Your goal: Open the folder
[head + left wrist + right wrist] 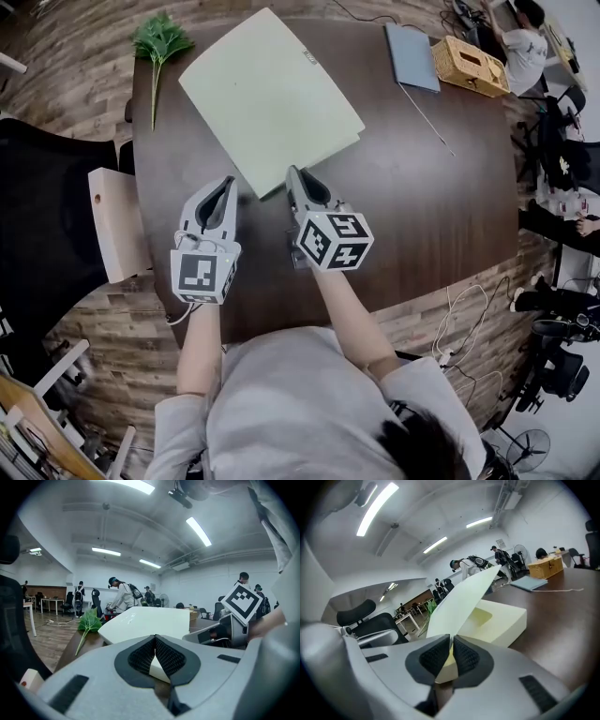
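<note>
Dark wooden table (422, 206): right gripper (292, 173) pinches the lifted cover corner of the one pale green folder (272, 94). Left gripper (228, 181), jaws pressed together, sits just beside at 9 o'clock. The folder's long axis runs from 11 to 5 o'clock.

Left tool (228, 182) and right tool (292, 172) reach forward side by side, jaws closed

Folder (267, 94), sprig (159, 42), basket (469, 64) on dark table (422, 206)
</note>
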Action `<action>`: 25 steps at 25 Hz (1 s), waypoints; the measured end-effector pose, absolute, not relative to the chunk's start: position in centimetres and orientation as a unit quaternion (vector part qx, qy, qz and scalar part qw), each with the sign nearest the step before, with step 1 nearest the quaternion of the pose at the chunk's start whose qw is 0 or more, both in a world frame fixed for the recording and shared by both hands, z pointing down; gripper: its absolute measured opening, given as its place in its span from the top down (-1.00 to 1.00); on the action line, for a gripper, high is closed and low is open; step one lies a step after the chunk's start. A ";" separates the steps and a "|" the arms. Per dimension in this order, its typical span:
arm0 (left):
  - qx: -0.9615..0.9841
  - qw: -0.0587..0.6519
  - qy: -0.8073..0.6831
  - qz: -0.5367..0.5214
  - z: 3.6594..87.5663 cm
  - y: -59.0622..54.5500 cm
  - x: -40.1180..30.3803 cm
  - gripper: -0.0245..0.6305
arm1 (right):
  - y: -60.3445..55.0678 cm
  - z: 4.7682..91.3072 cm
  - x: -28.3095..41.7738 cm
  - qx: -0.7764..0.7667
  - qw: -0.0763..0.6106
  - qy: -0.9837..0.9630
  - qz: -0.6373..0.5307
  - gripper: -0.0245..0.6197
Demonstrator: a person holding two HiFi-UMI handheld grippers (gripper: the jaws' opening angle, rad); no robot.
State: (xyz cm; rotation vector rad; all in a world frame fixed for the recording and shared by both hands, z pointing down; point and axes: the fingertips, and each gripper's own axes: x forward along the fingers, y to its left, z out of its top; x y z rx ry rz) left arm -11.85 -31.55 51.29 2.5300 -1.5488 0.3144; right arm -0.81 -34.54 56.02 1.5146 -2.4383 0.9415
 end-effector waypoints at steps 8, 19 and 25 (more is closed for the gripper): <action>0.836 0.075 -0.536 0.086 49.4 -30.7 -14.1 0.90 | -32.8 53.5 -3.1 0.480 0.082 -0.839 0.241 0.84; 0.815 0.045 -0.574 0.063 45.5 -27.5 -19.0 0.90 | -29.8 52.1 -7.0 0.454 0.119 -0.867 0.169 0.87; 0.807 0.036 -0.587 0.046 43.9 -25.5 -21.2 0.90 | -28.2 51.9 -9.3 0.437 0.160 -0.878 0.114 0.88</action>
